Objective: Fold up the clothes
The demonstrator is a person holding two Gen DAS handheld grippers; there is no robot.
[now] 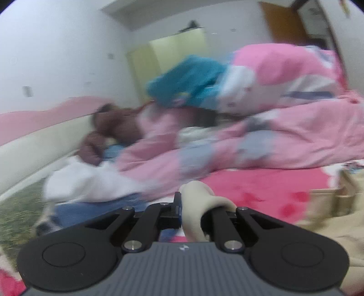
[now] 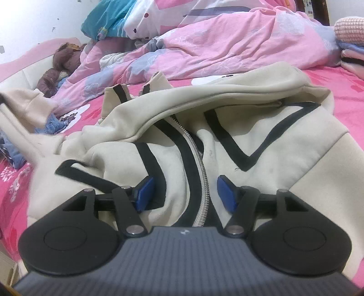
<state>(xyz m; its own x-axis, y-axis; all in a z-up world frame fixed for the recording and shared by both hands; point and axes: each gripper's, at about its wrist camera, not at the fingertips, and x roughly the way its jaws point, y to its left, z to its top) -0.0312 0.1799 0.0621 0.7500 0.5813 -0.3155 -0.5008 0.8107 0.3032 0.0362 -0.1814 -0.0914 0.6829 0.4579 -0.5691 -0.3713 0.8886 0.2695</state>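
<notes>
A cream zip-up hoodie point(image 2: 284, 159) with black stripes lies front up on the pink bed sheet point(image 2: 348, 91), hood toward the far side. My right gripper point(image 2: 184, 193) hovers open just above its chest, the blue pads point(image 2: 225, 193) either side of the metal zipper point(image 2: 201, 173). In the blurred left wrist view my left gripper point(image 1: 184, 205) is shut on a fold of the cream hoodie fabric point(image 1: 195, 200), lifted over the sheet. The hoodie's left sleeve point(image 2: 20, 107) rises off to the left edge in the right wrist view.
A rumpled pink duvet point(image 2: 227, 45) is heaped across the far side of the bed, a blue pillow point(image 2: 102, 20) on top. A brown soft toy point(image 2: 61, 61) leans on the headboard. Denim jeans point(image 1: 91, 209) and a white garment point(image 1: 79, 179) lie at left. Folded clothes point(image 2: 352, 52) sit far right.
</notes>
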